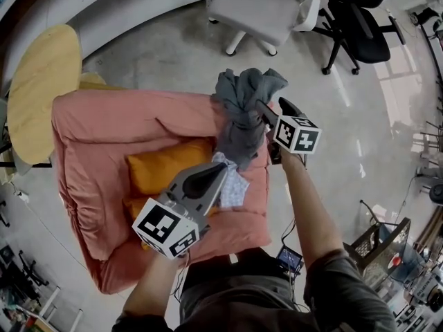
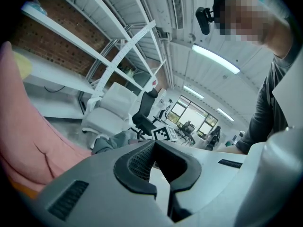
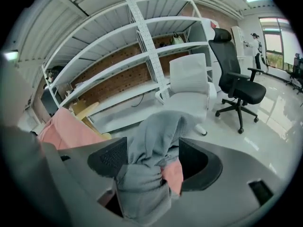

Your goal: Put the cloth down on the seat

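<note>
1. Clearly, the right gripper (image 1: 263, 109) is clenched on a bunched grey cloth (image 1: 242, 116). In the right gripper view its jaws stand apart around the thick wad (image 3: 147, 174), with fabric pressed against both pads.
2. The cloth hangs in the air over the right side of a salmon-pink upholstered armchair (image 1: 104, 123), near its right arm. It does not lie on the seat.
3. A pale patterned end of the cloth hangs down to the tip of the left gripper (image 1: 220, 175).
4. In the left gripper view, that gripper (image 2: 156, 164) has its jaws nearly together, and the pale strip between them looks like that same fabric.
5. An orange cushion (image 1: 163, 168) lies on the seat, left of the hanging cloth and just beside the left gripper.
6. On the far floor stand a white office chair (image 1: 263, 5) and, to its right, a black swivel chair (image 1: 363, 19). A round yellow tabletop (image 1: 41, 88) sits left of the armchair.
</note>
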A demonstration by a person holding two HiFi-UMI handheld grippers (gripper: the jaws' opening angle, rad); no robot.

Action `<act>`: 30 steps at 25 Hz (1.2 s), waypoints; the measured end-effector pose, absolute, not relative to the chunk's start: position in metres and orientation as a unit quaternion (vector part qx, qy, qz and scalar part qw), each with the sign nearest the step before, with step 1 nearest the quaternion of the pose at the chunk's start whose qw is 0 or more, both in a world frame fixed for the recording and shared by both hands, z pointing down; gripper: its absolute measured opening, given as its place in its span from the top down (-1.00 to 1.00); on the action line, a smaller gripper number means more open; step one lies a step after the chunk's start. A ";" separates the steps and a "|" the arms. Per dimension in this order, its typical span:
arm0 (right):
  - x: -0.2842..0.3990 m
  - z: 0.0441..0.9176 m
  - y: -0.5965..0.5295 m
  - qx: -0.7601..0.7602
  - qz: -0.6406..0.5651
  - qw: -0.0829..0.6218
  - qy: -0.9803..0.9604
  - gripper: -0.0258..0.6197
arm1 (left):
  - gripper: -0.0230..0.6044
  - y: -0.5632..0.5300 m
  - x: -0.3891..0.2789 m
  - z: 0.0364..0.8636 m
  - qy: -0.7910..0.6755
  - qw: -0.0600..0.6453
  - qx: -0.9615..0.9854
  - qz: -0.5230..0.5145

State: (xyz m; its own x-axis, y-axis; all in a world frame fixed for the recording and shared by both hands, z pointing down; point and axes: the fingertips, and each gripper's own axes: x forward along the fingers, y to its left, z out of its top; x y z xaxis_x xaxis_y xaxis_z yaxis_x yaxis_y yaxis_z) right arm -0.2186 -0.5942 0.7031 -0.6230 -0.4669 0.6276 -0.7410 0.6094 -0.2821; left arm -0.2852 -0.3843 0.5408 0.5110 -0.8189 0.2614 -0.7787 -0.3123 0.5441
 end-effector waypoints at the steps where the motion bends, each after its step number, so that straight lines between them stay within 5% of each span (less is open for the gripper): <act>1: -0.215 0.699 -0.591 0.349 0.267 0.252 -0.862 0.02 | 0.89 -0.384 -0.282 0.539 -0.492 0.316 0.810 -0.032; 9: -0.195 0.675 -0.547 0.301 0.294 0.222 -0.880 0.02 | 0.89 -0.371 -0.258 0.524 -0.490 0.299 0.818 -0.029; 17: -0.185 0.538 -0.438 0.159 0.305 0.141 -0.928 0.06 | 0.89 -0.341 -0.232 0.474 -0.505 0.265 0.820 -0.031; 22: -0.159 0.467 -0.391 0.136 0.272 0.118 -0.945 0.64 | 0.89 -0.316 -0.208 0.431 -0.516 0.241 0.821 -0.040; 30: -0.126 0.406 -0.342 0.116 0.231 0.100 -0.961 0.84 | 0.89 -0.273 -0.180 0.378 -0.537 0.206 0.817 -0.043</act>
State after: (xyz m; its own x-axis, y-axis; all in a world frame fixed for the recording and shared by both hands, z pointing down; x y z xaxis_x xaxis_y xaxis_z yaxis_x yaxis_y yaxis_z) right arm -0.1258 -0.3425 0.4064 -0.9534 -0.1762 0.2448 -0.2681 0.8670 -0.4200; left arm -0.1800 -0.2731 0.3781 0.4196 -0.8950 0.1513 -0.8597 -0.3383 0.3827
